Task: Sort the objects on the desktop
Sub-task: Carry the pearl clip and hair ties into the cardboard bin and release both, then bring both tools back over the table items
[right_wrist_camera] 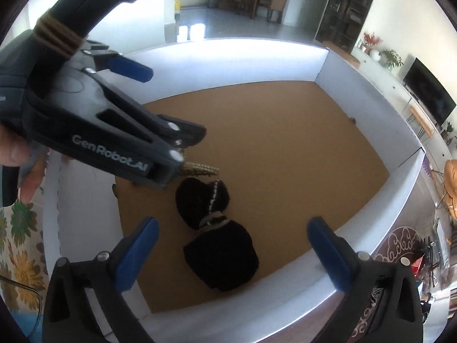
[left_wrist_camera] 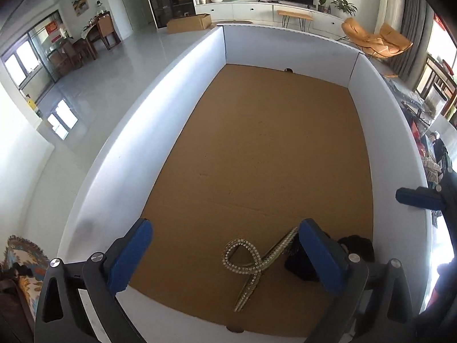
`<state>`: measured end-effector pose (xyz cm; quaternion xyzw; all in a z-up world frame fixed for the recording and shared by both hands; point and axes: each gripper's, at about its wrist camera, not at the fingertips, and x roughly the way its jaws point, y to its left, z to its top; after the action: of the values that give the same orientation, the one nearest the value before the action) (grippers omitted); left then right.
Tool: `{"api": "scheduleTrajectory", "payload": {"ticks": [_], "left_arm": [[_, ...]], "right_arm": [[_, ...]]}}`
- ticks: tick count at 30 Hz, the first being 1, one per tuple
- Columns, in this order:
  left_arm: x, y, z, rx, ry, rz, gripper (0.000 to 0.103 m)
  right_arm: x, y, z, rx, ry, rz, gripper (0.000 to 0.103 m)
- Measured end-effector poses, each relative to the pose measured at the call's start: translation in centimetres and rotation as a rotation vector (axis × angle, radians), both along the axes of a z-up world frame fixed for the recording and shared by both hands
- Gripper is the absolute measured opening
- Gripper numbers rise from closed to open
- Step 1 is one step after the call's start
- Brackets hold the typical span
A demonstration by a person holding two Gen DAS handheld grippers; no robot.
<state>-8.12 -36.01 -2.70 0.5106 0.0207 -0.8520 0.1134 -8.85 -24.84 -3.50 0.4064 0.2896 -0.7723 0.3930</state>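
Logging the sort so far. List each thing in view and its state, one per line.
Left gripper: open, holding nothing, over the box.
Right gripper: open, holding nothing, over the box.
Rhinestone hair clip: lying loose on the box floor.
Black fuzzy hair bow: lying on the box floor beside the clip.
White-walled box: open-topped, brown floor mostly bare.
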Motion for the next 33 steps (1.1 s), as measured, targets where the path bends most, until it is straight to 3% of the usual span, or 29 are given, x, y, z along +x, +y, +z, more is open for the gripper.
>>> {"api": "scheduleTrajectory", "payload": {"ticks": [8,11,14,19,23,26,30,33], "left_arm": [[1.6,1.4,0.2,0.056,0.038,0.015,0.103],[1.8,1.7,0.3,0.053,0.059,0.005,0.103],[2.0,0.9,0.7,0.106,0.080,0.007,0.103],[4.2,2.5,3.6,0.125,0.229,0.011,0.103],[6.3,8.1,8.6,0.130,0.383,-0.115,0.103],[7.4,12.9,10.8,0.157,0.446,-0.238,0.103],[6.4,20.6,9.3,0.228,0.371,-0.403,0.103],[5.3,26.0,5.4,0.275,0.259,-0.481,0.103]], "right_arm": [[1.5,2.3,-0.4,-0.008,0.022,-0.001,0.103],[1.9,3.9,0.4,-0.083,0.027,-0.027,0.103],[1.8,6.4,2.8,-0.171,0.093,-0.091,0.103],[2.0,14.9,6.1,-0.289,0.203,-0.197,0.103],[0.7,24.6,4.6,-0.287,0.250,-0.363,0.103],[-0.2,33.4,1.0,-0.207,0.243,-0.532,0.103],[-0.6,42.5,-3.2,-0.084,0.154,-0.690,0.103],[-0.1,44.2,-3.7,-0.056,0.116,-0.748,0.103]]}}
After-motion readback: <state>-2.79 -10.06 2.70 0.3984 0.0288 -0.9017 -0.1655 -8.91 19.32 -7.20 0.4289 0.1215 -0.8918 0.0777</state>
